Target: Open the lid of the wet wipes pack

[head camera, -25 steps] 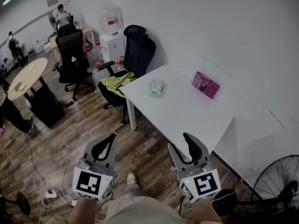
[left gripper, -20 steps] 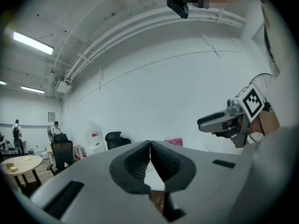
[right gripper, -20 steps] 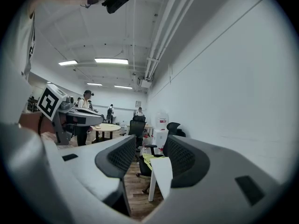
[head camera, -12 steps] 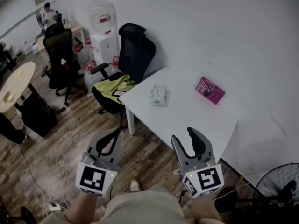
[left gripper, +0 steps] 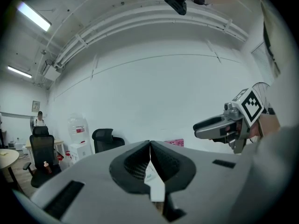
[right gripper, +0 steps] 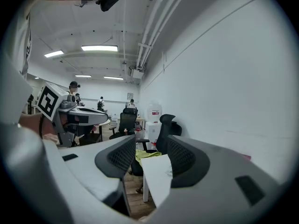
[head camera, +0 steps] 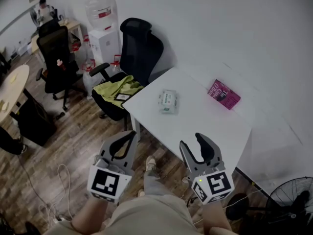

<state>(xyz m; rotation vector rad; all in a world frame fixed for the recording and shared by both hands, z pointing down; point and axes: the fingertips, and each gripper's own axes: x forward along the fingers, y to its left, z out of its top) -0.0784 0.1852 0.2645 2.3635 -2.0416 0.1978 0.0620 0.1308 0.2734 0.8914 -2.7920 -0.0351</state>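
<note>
The left gripper (head camera: 131,135) is hovering at lower left, jaws pressed together on nothing. The right gripper (head camera: 191,143) is hovering at lower centre, jaws wide apart. The wipes (head camera: 167,102) are lying mid-frame on the table (head camera: 205,124), well beyond both.

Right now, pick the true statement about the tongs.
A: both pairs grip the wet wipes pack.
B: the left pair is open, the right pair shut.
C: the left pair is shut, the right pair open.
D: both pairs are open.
C: the grey left tongs meet at their tips with nothing between, the grey right tongs stand apart and empty, and the pale green wet wipes pack lies untouched on the white rectangular table.
</note>
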